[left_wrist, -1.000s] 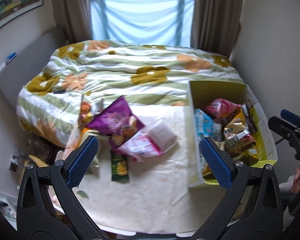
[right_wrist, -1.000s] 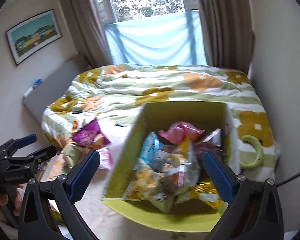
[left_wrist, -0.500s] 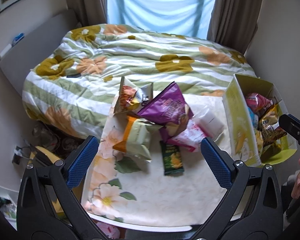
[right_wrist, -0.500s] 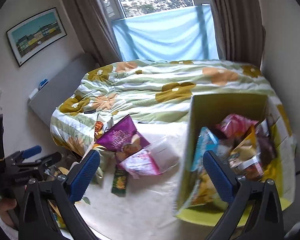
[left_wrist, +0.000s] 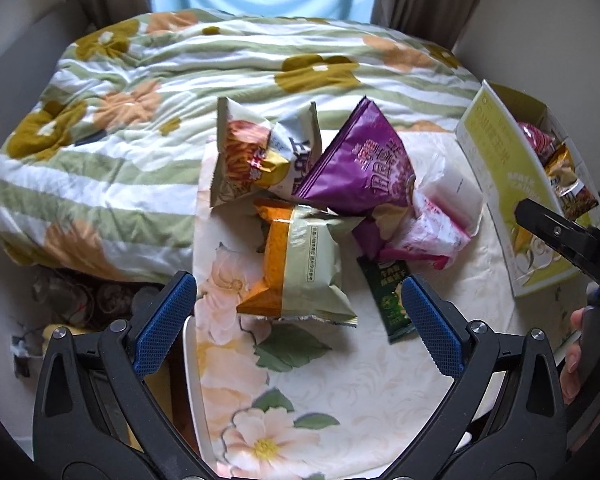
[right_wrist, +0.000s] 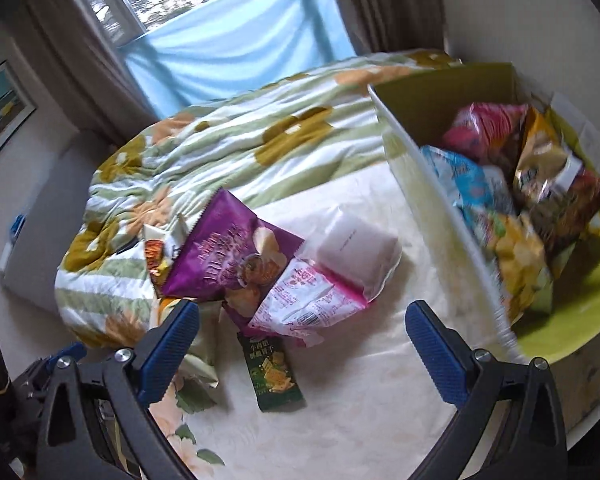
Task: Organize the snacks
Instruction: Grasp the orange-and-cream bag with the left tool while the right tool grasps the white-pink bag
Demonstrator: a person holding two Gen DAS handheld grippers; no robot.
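Loose snack bags lie piled on a cream floral cloth (left_wrist: 340, 392): an orange-and-green bag (left_wrist: 300, 264), a purple bag (left_wrist: 360, 164) (right_wrist: 224, 252), a white-and-red bag (left_wrist: 256, 152), a pink-and-white packet (left_wrist: 424, 232) (right_wrist: 312, 300), a clear white pack (right_wrist: 360, 248) and a small dark green packet (left_wrist: 394, 300) (right_wrist: 272, 372). A yellow-green box (left_wrist: 500, 168) (right_wrist: 420, 160) at the right holds several bags. My left gripper (left_wrist: 296, 320) hangs open just above the orange-and-green bag. My right gripper (right_wrist: 300, 344) is open over the green packet, empty.
A flowered quilt (left_wrist: 180, 80) covers the bed behind the cloth. Curtains and a blue-draped window (right_wrist: 236, 44) stand at the back. A white plate rim (left_wrist: 192, 380) pokes out at the cloth's left edge. The right gripper's body and a hand (left_wrist: 572, 360) show at the left view's right edge.
Both grippers have swung left and come down toward the loose pile. The box has slid to the right side of both views. Both stay open.
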